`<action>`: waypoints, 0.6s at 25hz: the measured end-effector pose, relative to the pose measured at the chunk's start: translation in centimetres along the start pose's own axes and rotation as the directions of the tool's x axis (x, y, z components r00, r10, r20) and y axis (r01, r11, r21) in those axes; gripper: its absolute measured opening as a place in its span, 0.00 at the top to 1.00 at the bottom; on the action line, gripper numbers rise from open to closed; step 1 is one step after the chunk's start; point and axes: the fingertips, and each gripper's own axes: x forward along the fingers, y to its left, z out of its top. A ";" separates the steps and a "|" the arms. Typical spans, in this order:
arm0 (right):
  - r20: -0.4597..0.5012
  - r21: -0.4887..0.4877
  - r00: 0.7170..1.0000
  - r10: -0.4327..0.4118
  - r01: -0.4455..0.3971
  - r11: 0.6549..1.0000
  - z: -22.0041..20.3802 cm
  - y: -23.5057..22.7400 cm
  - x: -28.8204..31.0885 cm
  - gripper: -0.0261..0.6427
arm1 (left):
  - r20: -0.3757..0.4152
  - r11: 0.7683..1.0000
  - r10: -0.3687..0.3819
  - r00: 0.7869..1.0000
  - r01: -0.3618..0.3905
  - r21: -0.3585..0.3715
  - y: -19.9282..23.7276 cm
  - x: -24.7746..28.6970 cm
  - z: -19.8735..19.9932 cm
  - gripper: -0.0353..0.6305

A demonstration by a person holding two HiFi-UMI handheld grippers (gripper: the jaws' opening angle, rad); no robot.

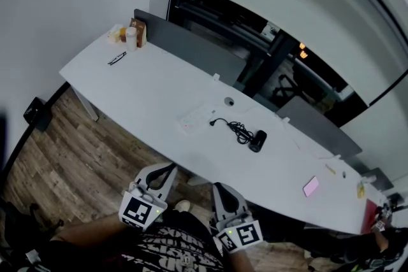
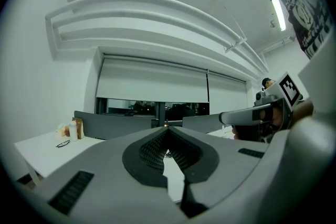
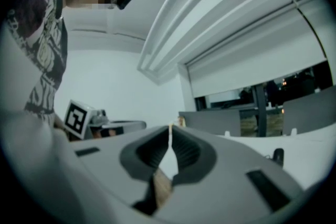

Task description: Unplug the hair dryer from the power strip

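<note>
Head view is showing the black hair dryer point(image 1: 257, 140) lying mid-bench point(image 1: 146, 83), its cord point(image 1: 237, 130) leading to the white power strip point(image 1: 196, 116). A cup point(image 1: 131, 38) and a carton point(image 1: 139, 32) are standing at the far corner, contents unseen. The left gripper point(image 1: 164, 170) and right gripper point(image 1: 221, 188) are hovering by the near edge, jaws closed together, gripping nothing.

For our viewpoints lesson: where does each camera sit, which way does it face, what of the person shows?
Head view: on the head, facing steeply down at table and dryer; left claw, right claw, shirt show.
Left gripper view: on left claw, facing level across table to window; its shut jaws, right claw show.
Right gripper view: on right claw, facing likewise; its shut jaws, left claw show.
Shared: both gripper views see table and window.
</note>
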 end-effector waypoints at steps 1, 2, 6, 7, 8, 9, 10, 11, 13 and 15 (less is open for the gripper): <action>0.005 0.004 1.000 0.000 0.000 1.000 0.1 -0.4 0.3 0.91 | -0.002 1.000 0.005 1.000 -0.005 0.004 0.2 0.1 -0.1 0.91; 0.007 0.009 1.000 -0.001 0.001 1.000 0.0 -0.7 0.5 0.91 | -0.007 1.000 0.010 1.000 -0.010 0.006 0.5 0.2 -0.3 0.91; -0.003 0.024 1.000 0.008 -0.008 1.000 -0.4 -1.8 1.3 0.91 | -0.030 0.999 0.037 0.999 -0.037 -0.002 1.3 0.7 -1.2 0.91; -0.005 0.027 1.000 0.012 -0.012 1.000 -0.4 -2.1 1.6 0.91 | -0.029 0.999 0.045 0.999 -0.045 0.001 1.6 1.0 -1.2 0.91; -0.007 0.032 1.000 0.017 -0.017 0.999 -0.4 -2.4 2.1 0.91 | -0.027 0.998 0.056 0.998 -0.056 -0.007 2.0 1.4 -1.0 0.91; -0.008 0.034 1.000 0.023 -0.022 0.999 -0.3 -2.6 2.5 0.91 | -0.023 0.997 0.071 0.997 -0.071 -0.016 2.5 1.7 -0.9 0.91; -0.009 0.032 1.000 0.029 -0.029 0.999 -0.2 -2.9 3.0 0.91 | -0.019 0.996 0.090 0.996 -0.090 -0.022 3.0 1.9 -0.8 0.91; -0.010 0.031 0.999 0.037 -0.036 0.999 -0.2 -3.1 3.4 0.91 | -0.013 0.994 0.110 0.994 -0.111 -0.026 3.6 2.2 -0.6 0.91; -0.018 0.035 0.998 0.052 -0.052 0.998 0.0 -3.5 4.4 0.91 | -0.005 0.990 0.139 0.990 -0.139 -0.023 4.5 2.7 -0.4 0.91; -0.023 0.033 0.997 0.069 -0.069 0.997 0.4 -3.9 5.4 0.91 | -0.012 0.987 0.153 0.988 -0.154 -0.040 5.1 3.3 -0.4 0.91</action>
